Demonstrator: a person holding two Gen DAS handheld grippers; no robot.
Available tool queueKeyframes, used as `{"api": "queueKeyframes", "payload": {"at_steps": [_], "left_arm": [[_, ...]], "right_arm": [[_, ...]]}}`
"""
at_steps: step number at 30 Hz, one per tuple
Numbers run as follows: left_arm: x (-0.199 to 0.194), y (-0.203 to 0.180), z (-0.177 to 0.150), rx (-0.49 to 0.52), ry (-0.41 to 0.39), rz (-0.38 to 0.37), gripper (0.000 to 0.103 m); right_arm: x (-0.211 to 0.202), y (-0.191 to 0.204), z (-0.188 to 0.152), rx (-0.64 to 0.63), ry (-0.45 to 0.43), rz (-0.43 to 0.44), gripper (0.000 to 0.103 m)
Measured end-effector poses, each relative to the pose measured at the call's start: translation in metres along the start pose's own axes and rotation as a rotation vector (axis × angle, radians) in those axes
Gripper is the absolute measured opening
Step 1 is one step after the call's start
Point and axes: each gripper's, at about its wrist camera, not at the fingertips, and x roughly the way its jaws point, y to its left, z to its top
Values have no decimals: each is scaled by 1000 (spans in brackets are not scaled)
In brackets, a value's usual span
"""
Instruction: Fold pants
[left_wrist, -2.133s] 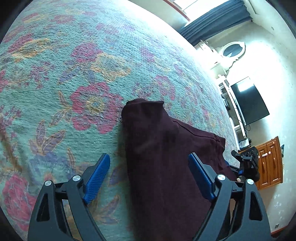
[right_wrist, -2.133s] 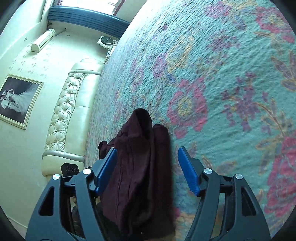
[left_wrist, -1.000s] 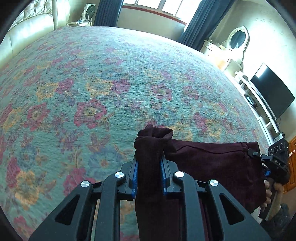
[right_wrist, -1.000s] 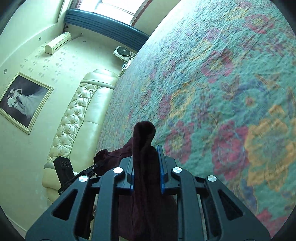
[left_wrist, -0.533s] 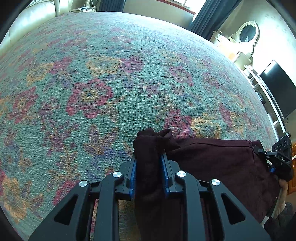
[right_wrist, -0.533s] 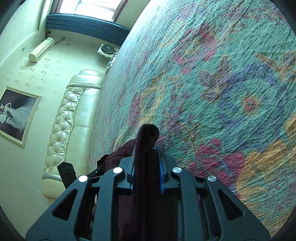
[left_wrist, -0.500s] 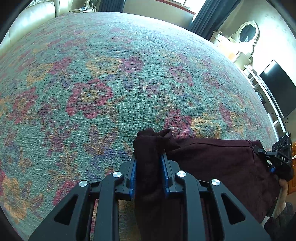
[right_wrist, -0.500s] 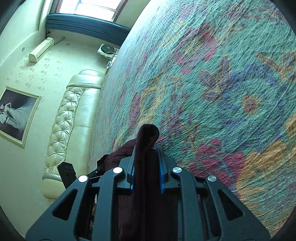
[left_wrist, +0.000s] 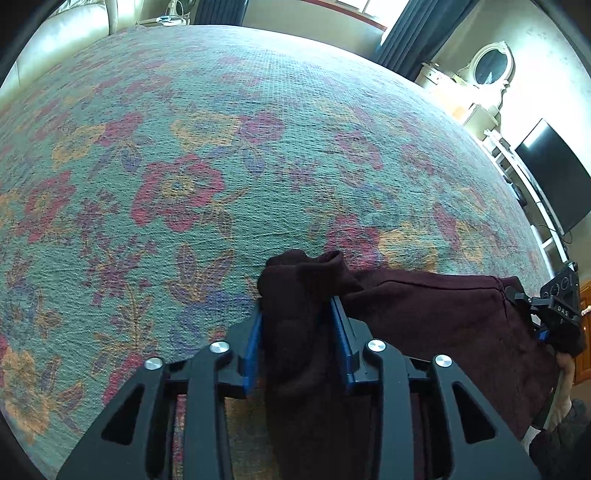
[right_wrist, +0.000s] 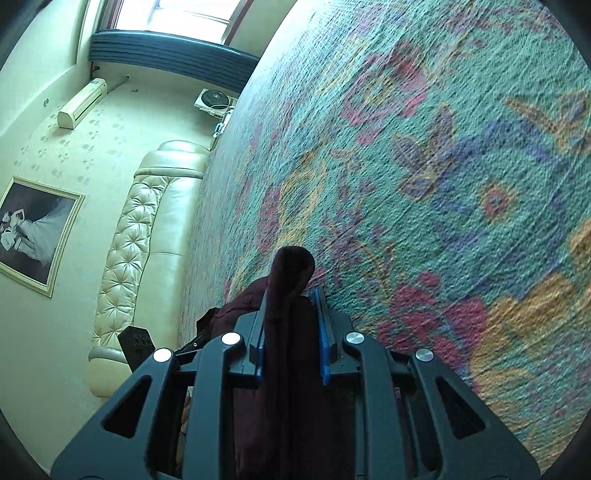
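Both claws, left (left_wrist: 297, 328) and right (right_wrist: 291, 321), clamped on maroon pants (left_wrist: 424, 314) bunched between them.

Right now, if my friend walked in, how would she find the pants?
Look at the big bed covered by a teal bedspread with pink and orange flowers. On the side of it nearest the cameras are the dark maroon fabric pants, pinched at two spots by the left gripper and the right gripper. They are the only plain, dark thing on that flowery cover.
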Motion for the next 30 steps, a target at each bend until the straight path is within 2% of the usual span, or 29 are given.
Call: {"api": "queueKeyframes", "payload": {"at_steps": [1, 6, 10, 15, 21, 30], "left_arm": [[-3, 4, -2, -19, 9, -26, 52], [-33, 23, -32, -97, 32, -136, 65], [-61, 29, -73, -165, 55, -264, 75], [-83, 30, -121, -247, 71, -353, 76], [-86, 22, -146, -283, 77, -385, 81], [-81, 30, -144, -342, 65, -429, 84]], "right_arm": [[-5, -1, -1, 13, 2, 3, 29], [-52, -3, -18, 48, -24, 7, 52], [-102, -10, -48, 76, -75, 8, 70], [-139, -25, -94, 121, -74, -14, 77], [-146, -31, -136, 139, -55, 6, 79], [-119, -11, -135, 121, -39, -20, 82]]}}
